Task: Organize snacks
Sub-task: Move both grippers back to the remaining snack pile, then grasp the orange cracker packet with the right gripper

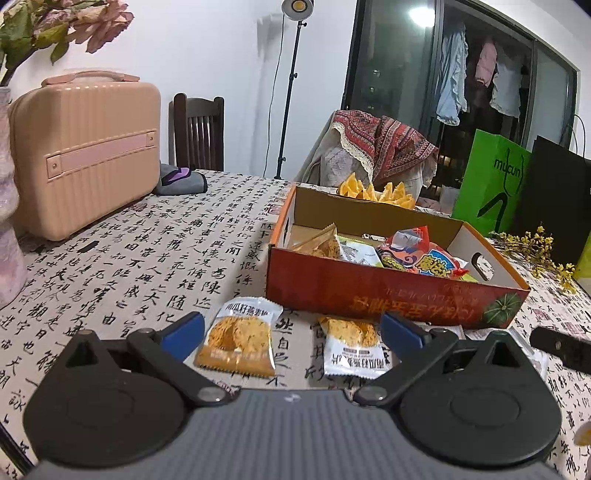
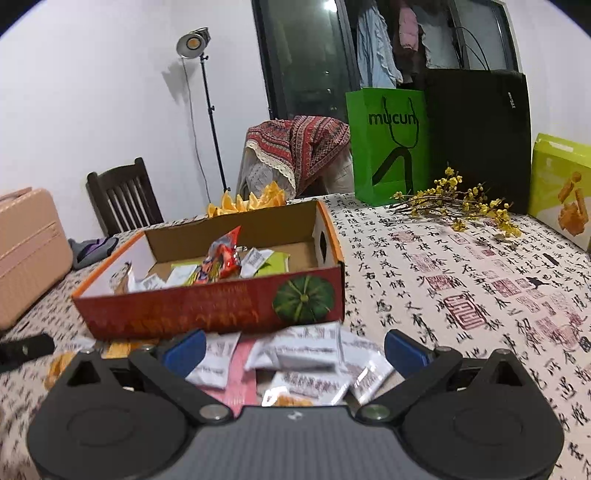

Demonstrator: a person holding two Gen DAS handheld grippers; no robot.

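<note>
Left gripper point(image 1: 291, 332): jaws wide, empty, low over two oat-cookie packets point(image 1: 238, 338) lying before the cardboard box point(image 1: 369, 295), framing a pick. Right gripper point(image 2: 293, 349): wide, empty, above the loose packet heap point(image 2: 306, 363); box already holds sorted snacks point(image 2: 221, 260)

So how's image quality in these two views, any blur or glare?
Left wrist: sharp, packets legible; studio lamp and window reflection glare mildly. Right wrist: motion-blurred, packet pile and box lettering smeared. Both show fisheye bending at the edges.
</note>
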